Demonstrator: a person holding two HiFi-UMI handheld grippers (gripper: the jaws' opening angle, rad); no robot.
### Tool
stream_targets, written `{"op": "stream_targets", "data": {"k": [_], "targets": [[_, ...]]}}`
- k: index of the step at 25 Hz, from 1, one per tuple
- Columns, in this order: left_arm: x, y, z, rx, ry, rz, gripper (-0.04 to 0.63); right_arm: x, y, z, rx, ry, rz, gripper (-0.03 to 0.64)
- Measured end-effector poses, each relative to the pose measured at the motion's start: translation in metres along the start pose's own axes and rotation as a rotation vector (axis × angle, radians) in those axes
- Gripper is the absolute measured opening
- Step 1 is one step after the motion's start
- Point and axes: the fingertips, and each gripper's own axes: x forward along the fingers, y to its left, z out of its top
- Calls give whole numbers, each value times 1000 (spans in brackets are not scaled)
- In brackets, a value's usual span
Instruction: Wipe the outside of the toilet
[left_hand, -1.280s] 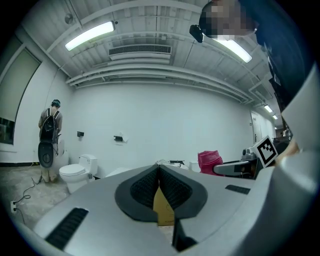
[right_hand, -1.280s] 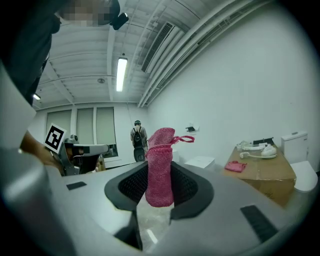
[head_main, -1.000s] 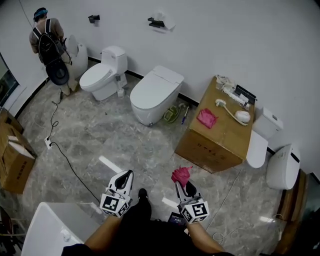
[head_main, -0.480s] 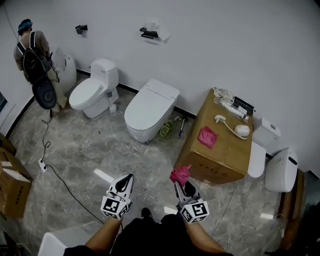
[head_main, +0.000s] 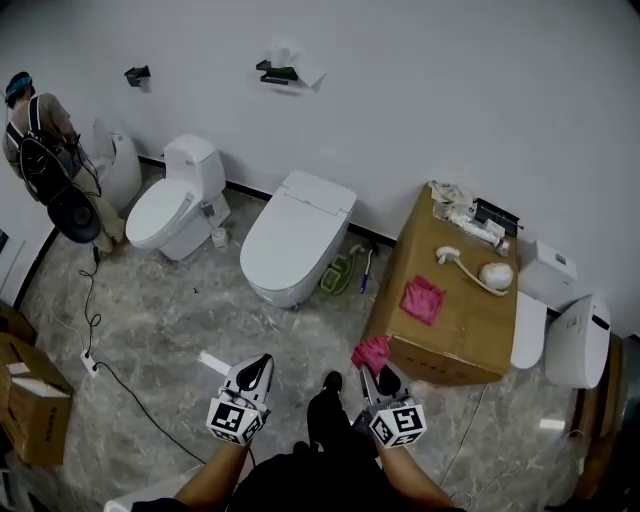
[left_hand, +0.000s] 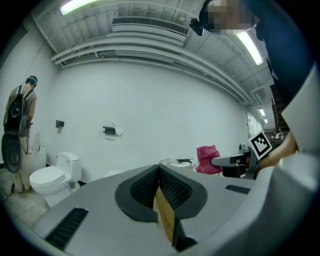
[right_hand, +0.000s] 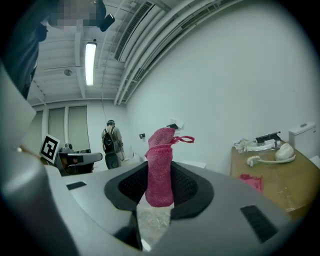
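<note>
A white toilet (head_main: 290, 240) with its lid down stands against the back wall, ahead of both grippers and some way off. My right gripper (head_main: 378, 372) is shut on a pink cloth (head_main: 371, 352), which sticks up between its jaws (right_hand: 160, 165). My left gripper (head_main: 255, 368) is shut with nothing in it, its pads pressed together (left_hand: 159, 192). Both are held low over the marble floor, side by side. From the left gripper view the pink cloth (left_hand: 207, 160) shows off to the right.
A second white toilet (head_main: 170, 205) stands left of the first. A cardboard box (head_main: 455, 300) at right carries another pink cloth (head_main: 423, 299) and a hand shower (head_main: 480, 275). A person with a backpack (head_main: 40, 165) works far left. A cable (head_main: 130, 390) crosses the floor.
The view has shifted forward and right: the toilets and box sit nearer and lower in the frame. Both grippers keep the same pose, the right one still holding the pink cloth.
</note>
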Motion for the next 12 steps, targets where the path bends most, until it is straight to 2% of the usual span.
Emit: {"op": "stream_targets", "data": {"k": [4,8,12], "targets": [[63,23,5,21,38,-3,15,61,-43,12,31,1,-1,137],[129,45,22,16,48,-7,15,120,-72,35,34,-9,43,137],[185,62,36,52,70,-10,15,166,-95,46,41,-6,70,137]]}}
